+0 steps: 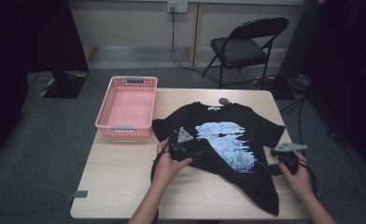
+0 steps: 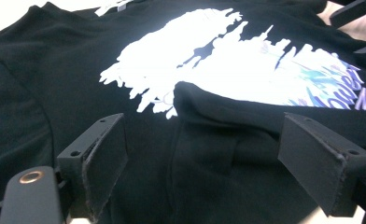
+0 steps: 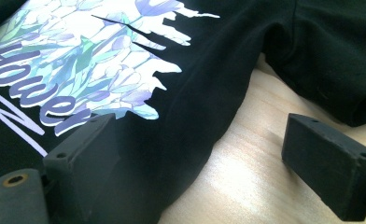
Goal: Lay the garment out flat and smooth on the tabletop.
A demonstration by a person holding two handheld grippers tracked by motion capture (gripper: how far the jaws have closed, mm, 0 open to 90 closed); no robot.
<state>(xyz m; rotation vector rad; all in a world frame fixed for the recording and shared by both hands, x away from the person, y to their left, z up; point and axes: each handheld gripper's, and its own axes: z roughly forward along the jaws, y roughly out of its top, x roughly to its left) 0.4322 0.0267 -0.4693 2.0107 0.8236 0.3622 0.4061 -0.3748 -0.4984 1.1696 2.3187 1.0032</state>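
A: Where's the shirt?
B: Black t-shirt (image 1: pixel 228 140) lies spread on the wooden table (image 1: pixel 125 177), flower print up, collar toward the far edge, lower hem rumpled and angled toward the near right corner.
A: Left hand-held gripper (image 1: pixel 190 151)?
B: Over the shirt's left side, jaws wide apart, a raised fold of black fabric between them, not pinched.
A: Right hand-held gripper (image 1: pixel 270 167)?
B: At the shirt's right edge, jaws spread; one over fabric by the print, the other over bare table.
A: Anything else?
B: Pink basket (image 1: pixel 127 106) at the table's far left, just beside the sleeve. Folding chair (image 1: pixel 244 44) behind.
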